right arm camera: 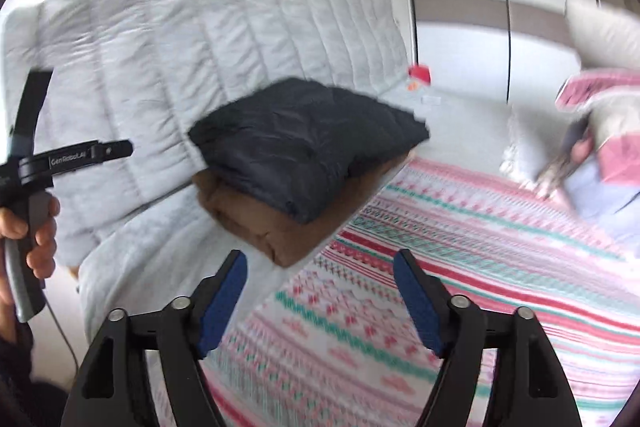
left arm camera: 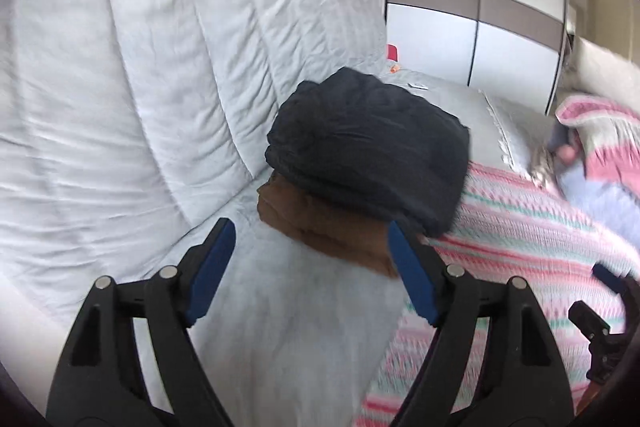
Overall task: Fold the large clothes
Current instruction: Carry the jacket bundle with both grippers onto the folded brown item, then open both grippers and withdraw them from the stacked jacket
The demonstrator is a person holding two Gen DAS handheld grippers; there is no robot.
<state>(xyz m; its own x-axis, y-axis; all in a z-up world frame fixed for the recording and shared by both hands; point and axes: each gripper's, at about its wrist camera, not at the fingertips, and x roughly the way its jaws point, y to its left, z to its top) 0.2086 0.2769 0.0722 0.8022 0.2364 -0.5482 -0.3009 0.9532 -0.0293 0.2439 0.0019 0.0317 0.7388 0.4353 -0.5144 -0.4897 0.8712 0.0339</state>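
Observation:
A folded dark navy garment (left arm camera: 368, 151) lies on top of a folded brown garment (left arm camera: 332, 231) on the bed; the stack also shows in the right wrist view, navy (right arm camera: 308, 143) on brown (right arm camera: 280, 227). My left gripper (left arm camera: 310, 267) is open and empty, just in front of the stack's near edge. My right gripper (right arm camera: 320, 291) is open and empty, above the patterned blanket, short of the stack. The left gripper's handle (right arm camera: 36, 163) shows in a hand at the left of the right wrist view.
A pink, white and green patterned blanket (right arm camera: 460, 267) covers the bed to the right. A padded grey headboard (left arm camera: 140, 67) rises behind the stack. Pillows (left arm camera: 600, 131) lie at the far right. A white wardrobe (left arm camera: 480, 7) stands behind. A small red object (right arm camera: 419, 73) sits by the bed.

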